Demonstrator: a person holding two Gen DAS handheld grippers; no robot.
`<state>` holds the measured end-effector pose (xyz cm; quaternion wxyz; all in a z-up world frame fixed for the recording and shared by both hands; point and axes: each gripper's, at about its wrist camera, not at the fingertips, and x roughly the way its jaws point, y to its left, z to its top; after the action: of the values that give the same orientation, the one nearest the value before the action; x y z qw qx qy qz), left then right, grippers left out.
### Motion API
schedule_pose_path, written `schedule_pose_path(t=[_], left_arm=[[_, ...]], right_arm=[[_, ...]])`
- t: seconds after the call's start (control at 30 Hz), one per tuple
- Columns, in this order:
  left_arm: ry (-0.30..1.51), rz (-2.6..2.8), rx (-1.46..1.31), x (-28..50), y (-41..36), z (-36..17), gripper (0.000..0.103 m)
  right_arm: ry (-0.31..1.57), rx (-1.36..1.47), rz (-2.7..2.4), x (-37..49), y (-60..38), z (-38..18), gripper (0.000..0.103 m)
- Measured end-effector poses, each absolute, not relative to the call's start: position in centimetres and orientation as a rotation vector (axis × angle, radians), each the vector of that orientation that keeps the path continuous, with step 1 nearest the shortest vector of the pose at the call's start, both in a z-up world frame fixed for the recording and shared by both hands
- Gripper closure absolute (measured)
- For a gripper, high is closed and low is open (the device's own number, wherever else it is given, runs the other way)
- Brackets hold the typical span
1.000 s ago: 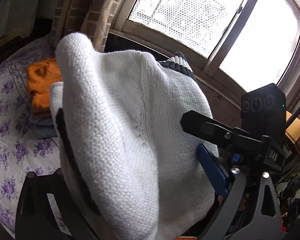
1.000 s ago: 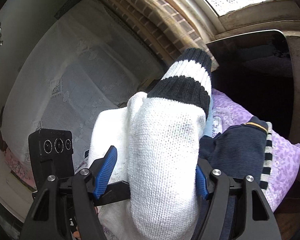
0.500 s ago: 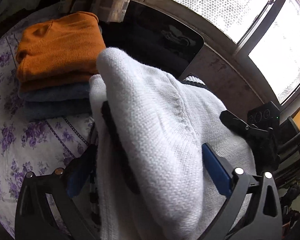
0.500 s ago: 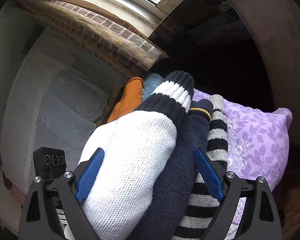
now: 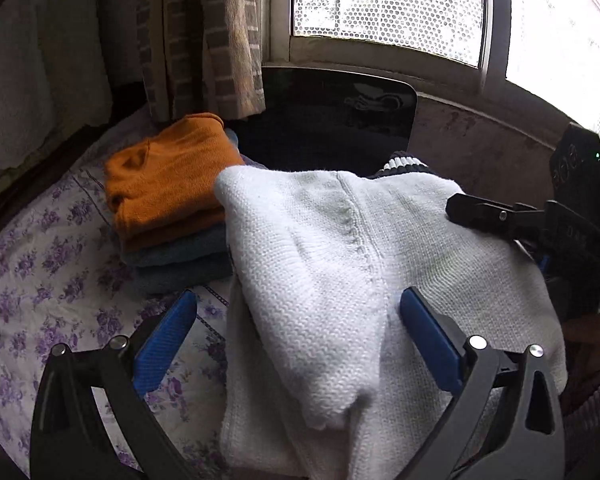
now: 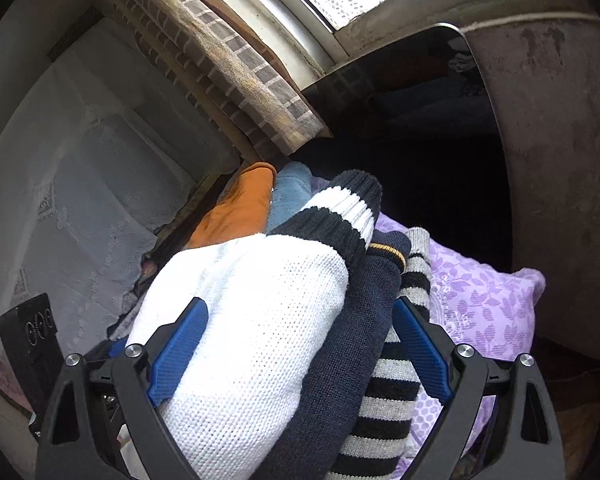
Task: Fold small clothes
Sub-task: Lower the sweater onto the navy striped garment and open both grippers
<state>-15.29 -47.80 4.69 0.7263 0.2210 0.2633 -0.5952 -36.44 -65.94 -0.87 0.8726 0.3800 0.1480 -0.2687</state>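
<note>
Between my spread left gripper point(image 5: 296, 336) and right gripper point(image 6: 298, 344), neither clamping, the white sweater point(image 5: 380, 280) lies on the bed point(image 5: 40, 280); probably released, so I withdraw level.

The white sweater point(image 5: 340, 280), raised against the window a second ago, now lies low over the flowered bedsheet point(image 5: 32, 280), its folded edge touching the stack topped by the orange sweater point(image 5: 168, 176). The left gripper point(image 5: 296, 336) now stands wide: its left pad is clear of the knit, its right pad at the fabric's edge, where before the cloth filled the gap. The right gripper point(image 6: 300, 340) has just been opening; the white sleeve, a navy garment point(image 6: 356, 320) and a striped one point(image 6: 396, 384) now sit between its spread pads. The purple pillow point(image 6: 488, 304) fills more of the right view.
</note>
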Motion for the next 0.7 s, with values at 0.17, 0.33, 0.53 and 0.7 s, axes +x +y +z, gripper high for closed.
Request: schedule_pose_path(t=[0.17,0.33,0.53,0.7], left_arm=[[0.526,-1.271,0.481,-15.4,-47.2,5.2,0.004],[0.532,-1.243,0.462,-15.0,-46.4,5.1,0.004],[0.52,-1.224,0.468,-15.3,-44.8,5.0,0.004],[0.53,-1.192,0.462,-15.5,-43.0,5.2,0.004]], right_arm=[[0.346,0.671,-0.611,-36.9,-63.9,1.5,0.01],[0.404,0.594,-0.617,-37.0,-61.2,2.4,0.009],[0.455,0.611,-0.647,-37.2,-60.0,1.9,0.008],[0.522,0.583,-0.719,-37.2,-58.2,2.6,0.004]])
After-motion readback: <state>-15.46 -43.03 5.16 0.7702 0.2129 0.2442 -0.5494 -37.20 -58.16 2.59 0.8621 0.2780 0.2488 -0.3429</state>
